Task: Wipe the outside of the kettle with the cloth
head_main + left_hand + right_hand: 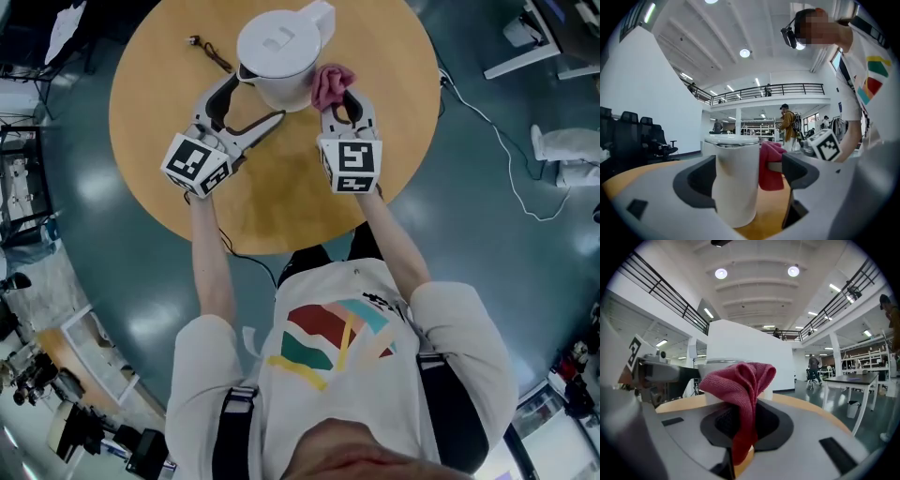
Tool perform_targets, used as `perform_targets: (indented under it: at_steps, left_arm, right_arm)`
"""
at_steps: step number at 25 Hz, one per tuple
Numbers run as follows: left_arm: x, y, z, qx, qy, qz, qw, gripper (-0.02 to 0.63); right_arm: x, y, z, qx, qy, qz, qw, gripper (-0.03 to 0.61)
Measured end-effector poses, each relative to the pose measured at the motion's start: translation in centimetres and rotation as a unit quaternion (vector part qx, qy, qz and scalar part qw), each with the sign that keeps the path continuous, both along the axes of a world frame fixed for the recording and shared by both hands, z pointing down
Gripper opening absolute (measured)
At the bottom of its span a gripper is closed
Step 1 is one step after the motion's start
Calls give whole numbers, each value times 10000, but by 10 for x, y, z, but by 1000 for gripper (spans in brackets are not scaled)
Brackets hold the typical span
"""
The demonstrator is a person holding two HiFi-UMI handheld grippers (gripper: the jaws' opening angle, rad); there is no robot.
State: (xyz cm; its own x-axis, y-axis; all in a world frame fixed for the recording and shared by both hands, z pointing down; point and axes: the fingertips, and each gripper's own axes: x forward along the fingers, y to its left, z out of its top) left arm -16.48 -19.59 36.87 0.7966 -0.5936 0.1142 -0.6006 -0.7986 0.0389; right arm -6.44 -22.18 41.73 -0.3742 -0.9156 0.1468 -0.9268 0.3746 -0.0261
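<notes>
The left tongs (255,98) are open wide. The white kettle (281,52) stands between their two jaws, close to one jaw and with a gap to the other. The right tongs (341,97) are pinched tight on the red cloth (328,82). The cloth sticks up in a bunch above the jaws and hangs down between them. In the head view it touches the kettle's side at about 4 o'clock. The kettle stands on the round wooden table (281,202), toward the table's 12 o'clock side and not far from the edge there. A boxy white part of the kettle sticks out at 1 o'clock, toward that edge. Both tongs sit side by side at the kettle's 6 o'clock, so that side is blocked. Bare wood spreads out at 9 o'clock and 3 o'clock of the kettle. More bare wood lies behind the tongs at 6 o'clock, up to the edge by the person. A thin dark cord (211,52) lies on the table at 10 o'clock from the kettle, near the left tongs. Around the table is a shiny blue-grey floor (450,216), and a white wire (511,164) snakes over it at the table's 3 o'clock. The left gripper view shows black chairs (628,131) well apart from the table.
</notes>
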Motion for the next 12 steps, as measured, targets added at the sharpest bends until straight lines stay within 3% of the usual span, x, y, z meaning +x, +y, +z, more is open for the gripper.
perform_targets:
  at_steps: [5,12]
  left_arm:
    - [-47,18,11,-187,487,-712,9961,482]
    - [-107,54,49,-691,725,-1324,9861,482]
  right_arm:
    - [-62,48,38,-148,43,-304,9994,48]
    - [-109,35,60,59,604,171,9980,47]
